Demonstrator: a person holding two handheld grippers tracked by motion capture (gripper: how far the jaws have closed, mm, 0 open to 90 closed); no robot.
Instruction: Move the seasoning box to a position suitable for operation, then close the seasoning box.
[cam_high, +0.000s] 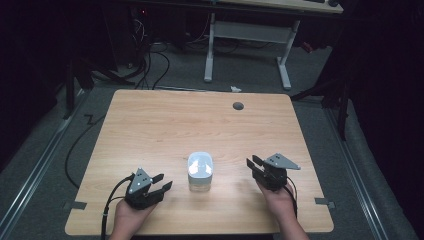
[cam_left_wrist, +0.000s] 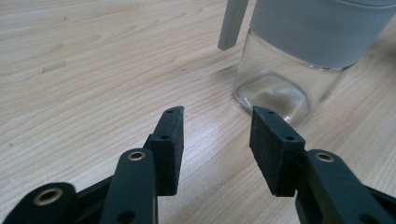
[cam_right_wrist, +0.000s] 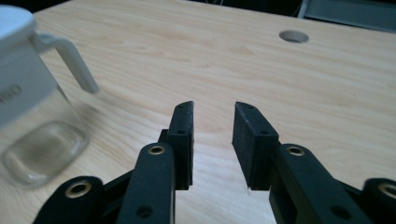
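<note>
A clear glass jar (cam_high: 200, 172) with a white lid stands near the counter's (cam_high: 150, 125) front middle, between the two tools. The left tool (cam_high: 161, 182) sits at the jar's 8 o'clock, jaws apart and empty; the right tool (cam_high: 253, 164) at its 3 o'clock, jaws likewise parted, holding nothing. The left gripper view brings out the jar's empty glass base (cam_left_wrist: 273, 93) and a white handle (cam_left_wrist: 232, 23). The right gripper view shows a round hole (cam_right_wrist: 293, 36) in the counter at 12 o'clock.
</note>
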